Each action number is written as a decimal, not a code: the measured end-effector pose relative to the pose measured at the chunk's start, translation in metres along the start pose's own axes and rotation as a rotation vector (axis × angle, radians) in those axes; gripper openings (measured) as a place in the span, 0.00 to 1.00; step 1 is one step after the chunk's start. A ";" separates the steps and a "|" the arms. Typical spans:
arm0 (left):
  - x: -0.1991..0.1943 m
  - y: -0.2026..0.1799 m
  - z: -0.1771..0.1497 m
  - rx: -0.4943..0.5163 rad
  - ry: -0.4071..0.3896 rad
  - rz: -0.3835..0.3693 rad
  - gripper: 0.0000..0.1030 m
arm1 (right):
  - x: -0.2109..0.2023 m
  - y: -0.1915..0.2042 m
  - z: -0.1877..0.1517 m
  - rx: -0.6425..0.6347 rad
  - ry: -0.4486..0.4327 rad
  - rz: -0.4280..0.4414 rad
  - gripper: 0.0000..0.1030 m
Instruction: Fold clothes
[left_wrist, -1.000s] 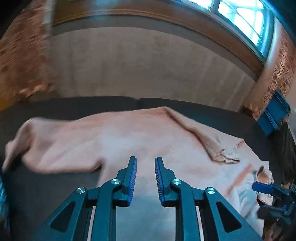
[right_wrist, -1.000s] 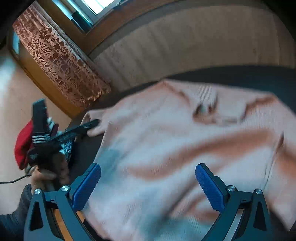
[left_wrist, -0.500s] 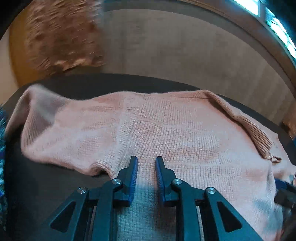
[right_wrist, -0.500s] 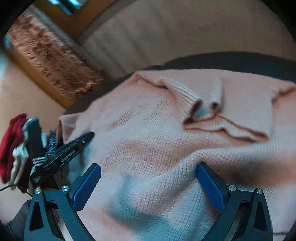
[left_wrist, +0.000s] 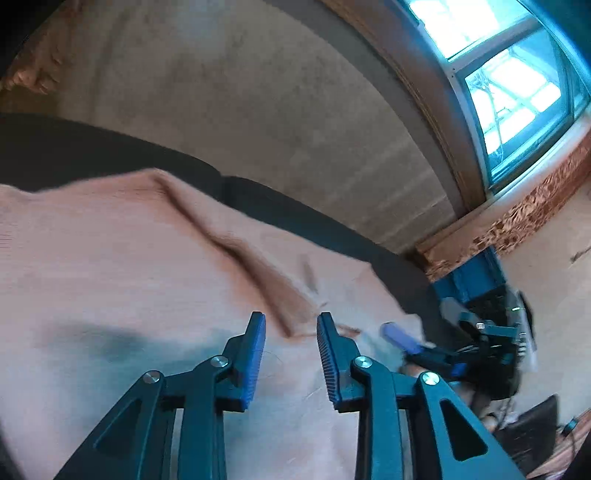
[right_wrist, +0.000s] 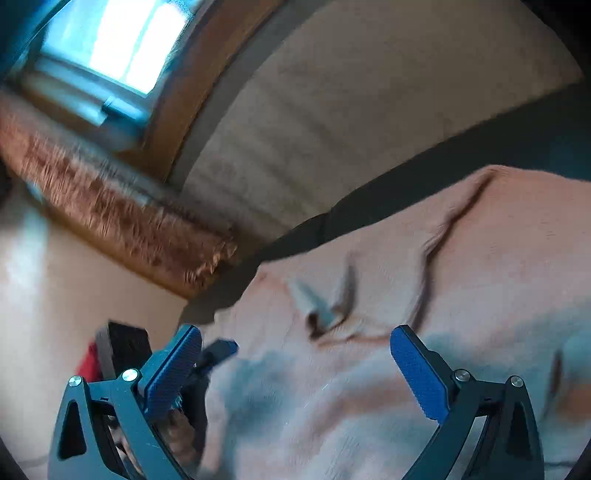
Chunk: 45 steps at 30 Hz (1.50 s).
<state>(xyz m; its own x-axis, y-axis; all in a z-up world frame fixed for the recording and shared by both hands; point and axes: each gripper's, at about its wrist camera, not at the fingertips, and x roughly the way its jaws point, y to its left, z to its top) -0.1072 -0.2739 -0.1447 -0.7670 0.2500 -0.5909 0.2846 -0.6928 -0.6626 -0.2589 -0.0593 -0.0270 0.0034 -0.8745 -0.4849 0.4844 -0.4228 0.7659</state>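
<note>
Dark cushions (left_wrist: 92, 147) below a window (left_wrist: 517, 92) are seen in the left wrist view; a pink sweater (left_wrist: 129, 277) is spread lower left. The left gripper (left_wrist: 291, 334) is held narrowly parted, empty. In the right wrist view, the right gripper (right_wrist: 295, 350) is spread wide, empty, over the sweater (right_wrist: 480, 277) at lower right.

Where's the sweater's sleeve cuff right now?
In the left wrist view the cuff lies on the pink sweater, just ahead of the left gripper. In the right wrist view it lies ahead, between the open right gripper fingers.
</note>
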 end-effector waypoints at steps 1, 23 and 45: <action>0.009 0.004 0.005 -0.046 0.015 -0.009 0.34 | 0.003 -0.007 0.006 0.030 0.005 0.006 1.00; 0.039 0.028 0.088 -0.275 -0.039 -0.241 0.06 | 0.093 -0.023 0.072 0.086 0.232 0.144 1.00; -0.016 0.070 0.058 -0.002 -0.193 0.408 0.10 | 0.137 -0.004 0.060 -0.190 0.157 -0.308 1.00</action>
<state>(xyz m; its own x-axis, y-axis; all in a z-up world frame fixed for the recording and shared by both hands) -0.1080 -0.3659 -0.1549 -0.6849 -0.1742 -0.7075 0.5868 -0.7075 -0.3939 -0.3132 -0.1915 -0.0710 -0.0412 -0.6604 -0.7498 0.6368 -0.5956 0.4896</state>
